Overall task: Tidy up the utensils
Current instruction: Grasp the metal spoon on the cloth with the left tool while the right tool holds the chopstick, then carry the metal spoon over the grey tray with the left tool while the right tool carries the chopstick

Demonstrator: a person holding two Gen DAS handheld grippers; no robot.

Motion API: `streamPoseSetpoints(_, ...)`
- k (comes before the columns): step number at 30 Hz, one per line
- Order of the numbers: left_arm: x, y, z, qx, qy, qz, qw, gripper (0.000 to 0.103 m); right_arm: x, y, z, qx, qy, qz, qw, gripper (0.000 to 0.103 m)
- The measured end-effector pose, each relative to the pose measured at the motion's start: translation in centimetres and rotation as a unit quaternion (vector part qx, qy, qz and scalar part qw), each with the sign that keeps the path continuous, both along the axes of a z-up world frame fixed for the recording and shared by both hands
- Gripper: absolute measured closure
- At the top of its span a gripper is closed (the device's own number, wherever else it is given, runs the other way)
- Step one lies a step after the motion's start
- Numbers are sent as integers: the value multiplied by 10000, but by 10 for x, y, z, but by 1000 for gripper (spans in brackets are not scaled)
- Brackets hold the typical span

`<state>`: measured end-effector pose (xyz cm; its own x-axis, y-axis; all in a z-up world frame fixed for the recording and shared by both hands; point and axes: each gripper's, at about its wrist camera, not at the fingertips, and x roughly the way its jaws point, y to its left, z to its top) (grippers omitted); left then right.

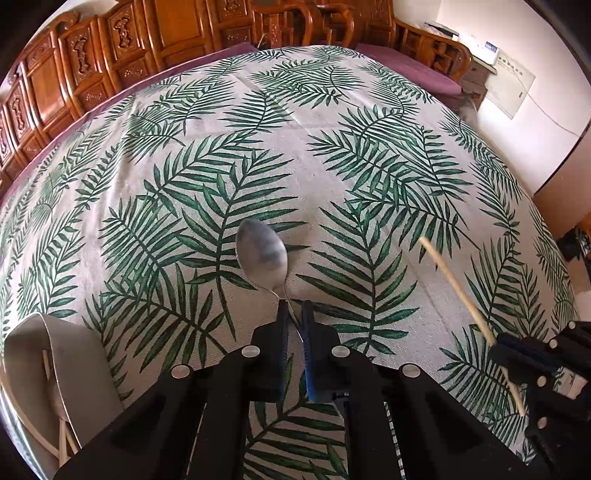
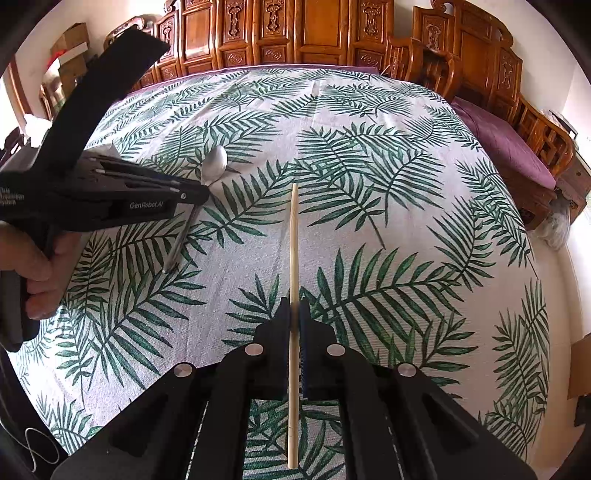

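My left gripper is shut on the handle of a metal spoon, whose bowl points forward above the leaf-print tablecloth. My right gripper is shut on a wooden chopstick that runs straight forward between its jaws. In the left wrist view the right gripper and its chopstick show at the right. In the right wrist view the left gripper and the spoon show at the left, held by a hand.
A beige utensil holder with light sticks inside stands at the lower left of the left wrist view. Carved wooden benches with purple cushions line the table's far and right sides.
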<state>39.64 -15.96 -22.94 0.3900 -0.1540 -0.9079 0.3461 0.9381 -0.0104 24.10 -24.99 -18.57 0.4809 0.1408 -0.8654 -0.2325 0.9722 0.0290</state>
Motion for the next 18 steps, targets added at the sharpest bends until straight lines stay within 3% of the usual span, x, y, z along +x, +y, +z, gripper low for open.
streamPoseSetpoints(18,-18,7,28,-248,-145,-61,9996,103,-12,3,19,121,-104,-74,9998,97)
